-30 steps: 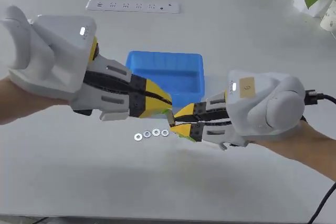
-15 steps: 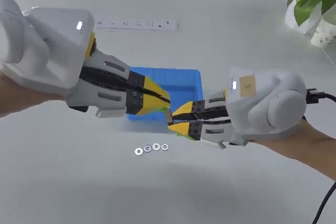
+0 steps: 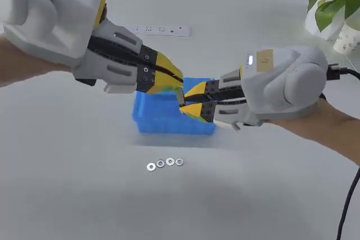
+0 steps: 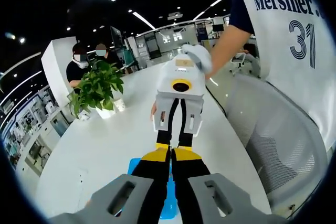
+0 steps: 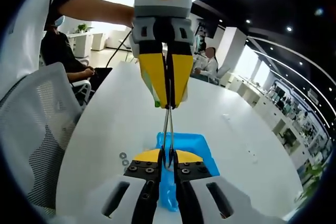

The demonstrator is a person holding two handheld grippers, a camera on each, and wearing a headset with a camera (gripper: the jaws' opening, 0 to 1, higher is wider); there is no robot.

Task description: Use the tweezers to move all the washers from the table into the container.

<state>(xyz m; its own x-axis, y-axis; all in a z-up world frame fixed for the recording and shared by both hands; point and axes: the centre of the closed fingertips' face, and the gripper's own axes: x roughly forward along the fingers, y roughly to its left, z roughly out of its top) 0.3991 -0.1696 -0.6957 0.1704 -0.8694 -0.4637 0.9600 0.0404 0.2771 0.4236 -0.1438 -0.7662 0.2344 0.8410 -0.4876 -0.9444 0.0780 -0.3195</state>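
Several small metal washers point(image 3: 165, 163) lie in a short row on the white table, in front of the blue container point(image 3: 151, 122). My left gripper point(image 3: 179, 87) reaches in from the upper left and my right gripper point(image 3: 187, 103) from the right. Their yellow jaw tips meet nose to nose above the container. In the right gripper view thin metal tweezers point(image 5: 167, 129) run from my right gripper point(image 5: 167, 160) up into the left gripper point(image 5: 168, 100). Both look shut on the tweezers. Two washers point(image 5: 124, 159) lie left of the container point(image 5: 186, 142). My left gripper point(image 4: 170, 153) points at the right gripper's body.
A white power strip point(image 3: 159, 29) lies at the back of the table. A potted plant point(image 3: 332, 4) stands at the back right. A black cable point(image 3: 349, 195) trails from the right gripper. People sit in the background of both gripper views.
Both grippers, tip to tip, have lifted from just above the washers to over the container. The washers stay in their row. The head camera has shifted too.
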